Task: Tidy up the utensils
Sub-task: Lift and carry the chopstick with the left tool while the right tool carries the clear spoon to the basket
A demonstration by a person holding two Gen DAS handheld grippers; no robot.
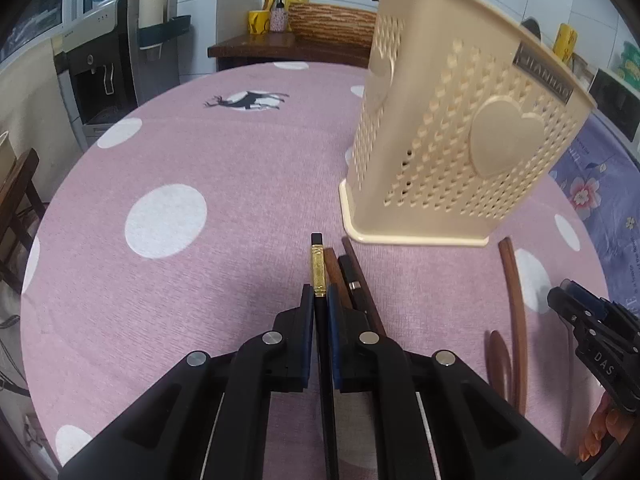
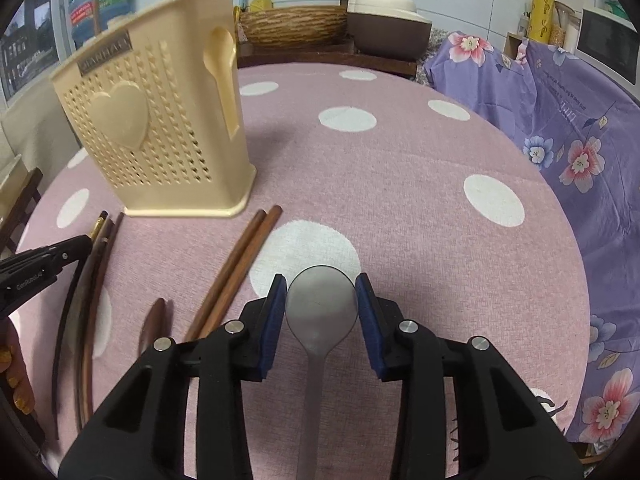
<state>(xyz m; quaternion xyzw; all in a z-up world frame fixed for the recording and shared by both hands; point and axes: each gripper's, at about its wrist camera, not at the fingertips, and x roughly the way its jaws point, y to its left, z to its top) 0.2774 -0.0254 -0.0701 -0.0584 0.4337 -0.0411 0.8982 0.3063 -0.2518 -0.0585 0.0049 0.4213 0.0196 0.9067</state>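
A beige perforated utensil holder (image 1: 452,128) with heart shapes stands on the pink dotted tablecloth; it also shows in the right wrist view (image 2: 160,120). My left gripper (image 1: 319,300) is shut on a black chopstick with a gold band (image 1: 319,268), beside other dark chopsticks (image 1: 352,280) lying in front of the holder. My right gripper (image 2: 321,300) is open around the bowl of a grey spoon (image 2: 321,304) lying on the cloth, pads close to its sides. Two brown chopsticks (image 2: 240,268) lie left of it.
A brown wooden spoon (image 2: 154,324) lies left of the right gripper. The round table (image 2: 400,184) has a purple floral cloth (image 2: 580,128) beyond its right edge. A woven basket (image 1: 332,24) and bottles stand on a counter behind. A water dispenser (image 1: 100,76) stands far left.
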